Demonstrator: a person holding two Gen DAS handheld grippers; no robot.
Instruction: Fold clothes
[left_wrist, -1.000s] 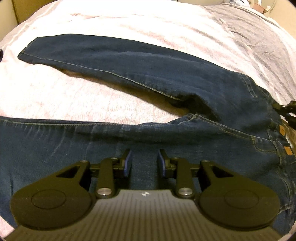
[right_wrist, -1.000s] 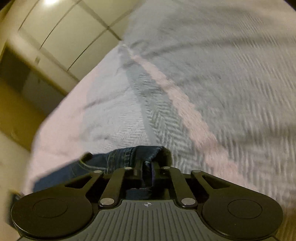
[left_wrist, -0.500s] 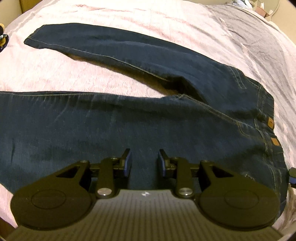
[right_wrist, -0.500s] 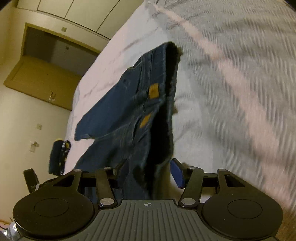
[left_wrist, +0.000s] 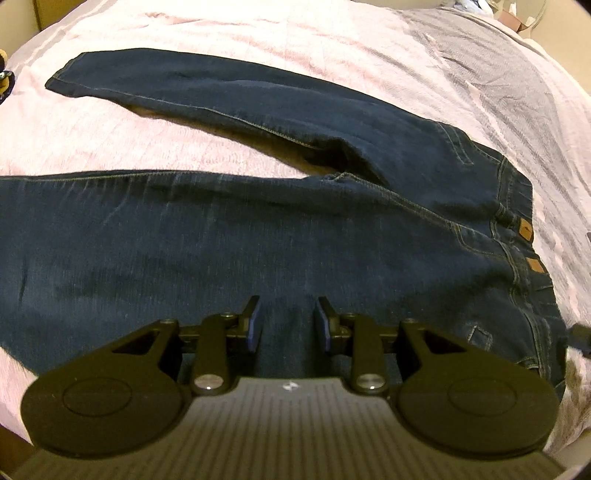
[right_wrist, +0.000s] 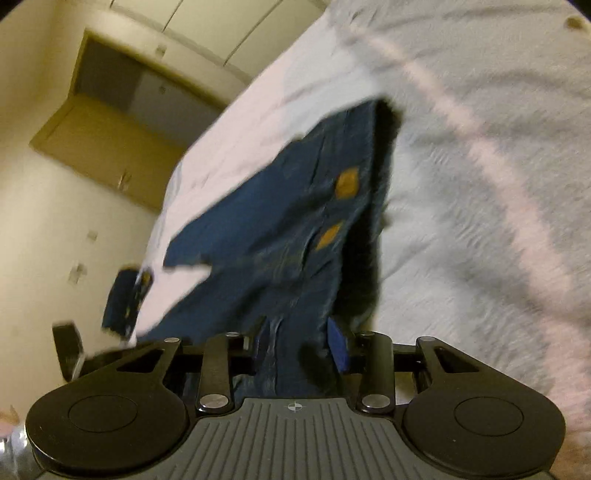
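Dark blue jeans (left_wrist: 258, 236) lie flat on the pink bed cover (left_wrist: 184, 48), with both legs splayed to the left. The waistband with two brown tags (left_wrist: 524, 232) is at the right. My left gripper (left_wrist: 288, 314) hovers over the near leg, fingers apart, with nothing pinched. In the right wrist view the waistband end of the jeans (right_wrist: 295, 229) runs away from my right gripper (right_wrist: 295, 332). Its jaws are closing with denim lying in the gap. The blue pad (right_wrist: 338, 347) still shows bare, and I see no pinch on the cloth.
The bed cover turns grey with herringbone stripes (right_wrist: 480, 221) past the waistband. A dark folded item (right_wrist: 125, 295) sits at the far bed edge, with a wall and door recess (right_wrist: 122, 99) behind. A box (left_wrist: 517, 18) stands beyond the bed's far right corner.
My right gripper let go of the lifted waistband corner, drew back and opened wide, then began narrowing. The waistband now lies flat. The left view has pulled back, showing more of the jeans.
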